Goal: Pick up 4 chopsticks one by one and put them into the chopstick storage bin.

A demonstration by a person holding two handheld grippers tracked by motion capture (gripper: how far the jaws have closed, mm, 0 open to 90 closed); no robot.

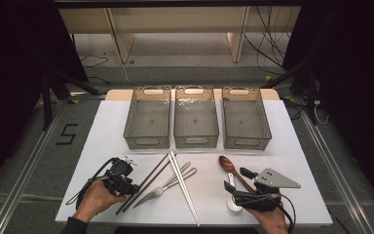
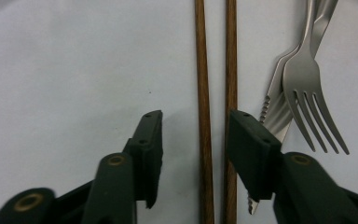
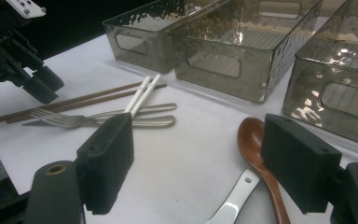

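The brown chopsticks [image 2: 204,93] lie near the tabletop's front-left corner. The left claw [image 2: 193,140] sits around them, its sides apart, not pinching. They look thin, stiff and slippery, so grab the middle.

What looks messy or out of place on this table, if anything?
Nothing is spilled or broken. The cutlery lies loose and crisscrossed: the white chopsticks lie across the fork and knife, with the brown chopsticks alongside, while the three bins behind stand in a neat, empty row.
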